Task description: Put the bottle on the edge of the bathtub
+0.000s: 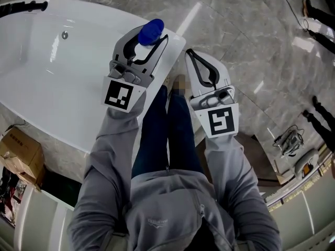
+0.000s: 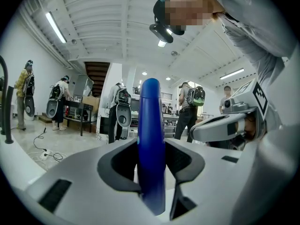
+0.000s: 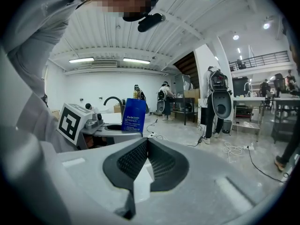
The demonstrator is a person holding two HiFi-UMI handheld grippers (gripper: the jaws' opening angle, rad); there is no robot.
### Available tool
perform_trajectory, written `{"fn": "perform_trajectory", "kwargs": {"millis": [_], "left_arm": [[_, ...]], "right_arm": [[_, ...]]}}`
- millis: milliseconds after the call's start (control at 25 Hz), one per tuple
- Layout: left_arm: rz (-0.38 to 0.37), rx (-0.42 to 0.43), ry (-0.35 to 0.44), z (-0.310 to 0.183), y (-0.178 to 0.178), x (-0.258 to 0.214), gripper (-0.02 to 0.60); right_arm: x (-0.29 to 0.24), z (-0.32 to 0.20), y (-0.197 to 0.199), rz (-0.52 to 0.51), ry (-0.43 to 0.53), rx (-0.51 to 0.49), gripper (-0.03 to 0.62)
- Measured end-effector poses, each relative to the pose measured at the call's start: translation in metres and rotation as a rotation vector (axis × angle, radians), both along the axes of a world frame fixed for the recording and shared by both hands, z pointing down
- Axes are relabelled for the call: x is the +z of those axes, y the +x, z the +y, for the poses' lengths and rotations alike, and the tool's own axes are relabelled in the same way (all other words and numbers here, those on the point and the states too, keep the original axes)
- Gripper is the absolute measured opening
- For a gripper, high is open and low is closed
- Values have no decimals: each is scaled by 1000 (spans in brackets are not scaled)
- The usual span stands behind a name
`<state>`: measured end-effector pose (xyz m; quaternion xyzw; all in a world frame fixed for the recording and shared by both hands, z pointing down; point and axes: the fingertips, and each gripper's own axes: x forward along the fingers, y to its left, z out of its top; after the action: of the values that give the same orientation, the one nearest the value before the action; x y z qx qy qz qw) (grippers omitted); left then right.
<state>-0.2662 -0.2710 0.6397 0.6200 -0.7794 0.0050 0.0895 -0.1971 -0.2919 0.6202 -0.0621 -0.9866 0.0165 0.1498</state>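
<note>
A blue bottle is clamped upright in my left gripper, which hangs over the white rim at the near end of the bathtub. In the left gripper view the bottle fills the gap of the left gripper, with both pads against its sides. My right gripper hovers just right of the tub's corner, over the floor, shut with nothing in it. The right gripper view shows that gripper with its pads meeting, and the bottle further off to the left.
A black faucet stands on the tub's far left rim. A cardboard box lies on the floor left of the tub. Cables and other people's feet are on the marble floor to the right. The wearer's legs are between the grippers.
</note>
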Motion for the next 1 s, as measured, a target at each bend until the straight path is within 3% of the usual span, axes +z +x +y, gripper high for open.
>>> {"fn": "perform_trajectory", "kwargs": {"millis": [1000], "left_arm": [[19,33,13,-16,-3,42,152]], "right_arm": [[41,7,-20,76,-32,8,3]]}}
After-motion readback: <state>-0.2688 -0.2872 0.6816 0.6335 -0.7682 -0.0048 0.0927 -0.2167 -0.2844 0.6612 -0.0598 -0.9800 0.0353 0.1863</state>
